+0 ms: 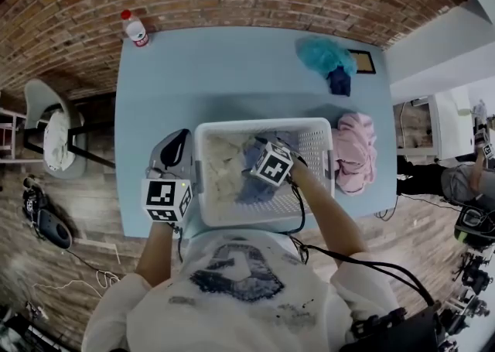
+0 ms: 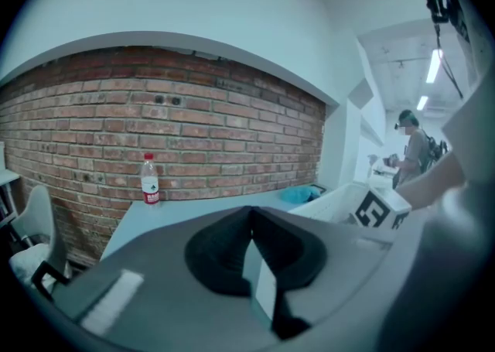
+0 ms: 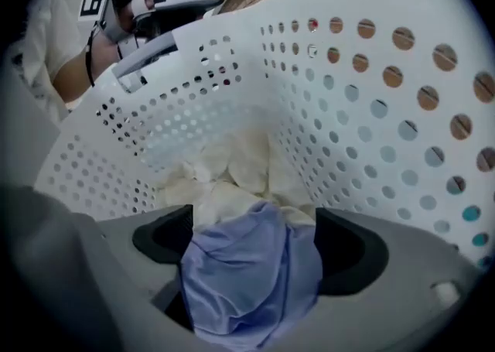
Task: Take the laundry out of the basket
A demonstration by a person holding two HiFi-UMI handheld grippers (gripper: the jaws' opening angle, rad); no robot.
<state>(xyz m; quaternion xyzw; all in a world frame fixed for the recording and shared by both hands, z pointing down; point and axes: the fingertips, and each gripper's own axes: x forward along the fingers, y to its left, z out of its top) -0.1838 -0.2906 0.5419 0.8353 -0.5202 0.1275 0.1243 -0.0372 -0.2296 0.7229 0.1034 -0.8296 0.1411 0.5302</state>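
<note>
At the far left corner of the blue surface (image 1: 232, 72) stands a water bottle (image 1: 135, 28). Your left gripper (image 2: 249, 228) hangs just outside the left wall of the white basket (image 1: 263, 126), its fingers clenched against each other. Inside the basket, cream laundry (image 1: 220, 172) fills the left half and the bottom. Your right gripper (image 3: 251, 254) is down inside the basket, its fingers grasping a bunched light-blue garment (image 3: 240, 288) that lies on top of the cream laundry. On the surface, touching the basket's right wall, lies a pink garment (image 1: 356, 149). Beyond it, near the far right corner, sit a teal cloth (image 1: 325, 55) and a dark blue piece (image 1: 339, 80).
</note>
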